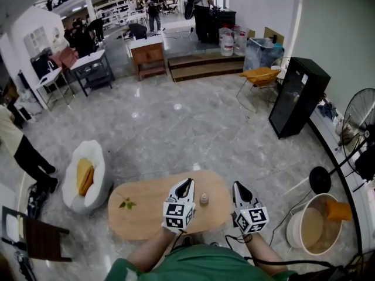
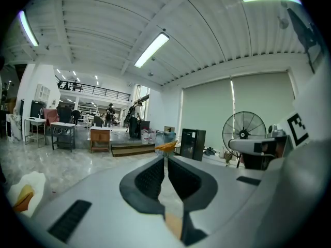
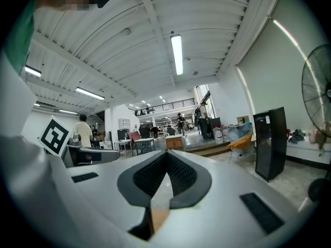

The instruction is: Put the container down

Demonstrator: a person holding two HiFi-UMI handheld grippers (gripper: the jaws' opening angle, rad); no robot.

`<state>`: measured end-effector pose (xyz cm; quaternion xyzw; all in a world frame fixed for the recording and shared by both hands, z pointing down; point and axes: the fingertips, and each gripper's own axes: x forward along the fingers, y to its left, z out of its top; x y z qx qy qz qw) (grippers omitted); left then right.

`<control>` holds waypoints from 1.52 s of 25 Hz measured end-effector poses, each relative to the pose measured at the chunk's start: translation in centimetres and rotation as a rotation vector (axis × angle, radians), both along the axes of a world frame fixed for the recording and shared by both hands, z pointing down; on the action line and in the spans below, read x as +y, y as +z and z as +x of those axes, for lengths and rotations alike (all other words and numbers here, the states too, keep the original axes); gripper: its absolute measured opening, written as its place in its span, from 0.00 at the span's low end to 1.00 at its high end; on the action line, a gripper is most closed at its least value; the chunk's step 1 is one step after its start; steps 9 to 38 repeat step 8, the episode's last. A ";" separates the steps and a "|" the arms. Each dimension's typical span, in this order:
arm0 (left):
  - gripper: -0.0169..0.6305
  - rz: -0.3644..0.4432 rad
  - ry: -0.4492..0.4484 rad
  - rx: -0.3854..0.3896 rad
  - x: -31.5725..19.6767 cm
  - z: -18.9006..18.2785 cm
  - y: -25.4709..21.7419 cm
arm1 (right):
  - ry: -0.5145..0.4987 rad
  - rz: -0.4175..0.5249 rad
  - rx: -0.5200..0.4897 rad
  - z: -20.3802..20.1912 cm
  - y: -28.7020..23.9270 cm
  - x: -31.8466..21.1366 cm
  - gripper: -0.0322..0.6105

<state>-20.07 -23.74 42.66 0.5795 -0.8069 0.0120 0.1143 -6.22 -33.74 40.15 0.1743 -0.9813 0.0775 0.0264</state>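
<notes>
1. Since the small container (image 1: 204,199) stands upright on the wooden bench (image 1: 146,215) with nothing touching it, the putting-down looks done, as far as I can judge.
2. It sits between the two grippers, nearer the left gripper (image 1: 188,182), whose jaws are pressed together on nothing (its own view shows only the room beyond the tips).
3. The right gripper (image 1: 237,185) is likewise closed and empty, held by the bench's right end and apart from the container, probably so as not to knock it.
4. Further left on the bench lies a green sprig (image 1: 127,204), well apart; past that end, a white seat (image 1: 96,157) holding a yellow cushion stands on the floor.
</notes>
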 end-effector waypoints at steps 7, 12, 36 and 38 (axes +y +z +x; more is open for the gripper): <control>0.08 -0.009 -0.005 0.000 0.7 0.4 0.2 | -0.010 -0.002 0.002 0.3 0.1 0.7 0.07; 0.08 -0.011 -0.005 0.000 0.7 0.5 0.3 | -0.010 -0.003 0.003 0.4 0.2 0.7 0.07; 0.08 -0.011 -0.005 0.000 0.7 0.5 0.3 | -0.010 -0.003 0.003 0.4 0.2 0.7 0.07; 0.08 -0.011 -0.005 0.000 0.7 0.5 0.3 | -0.010 -0.003 0.003 0.4 0.2 0.7 0.07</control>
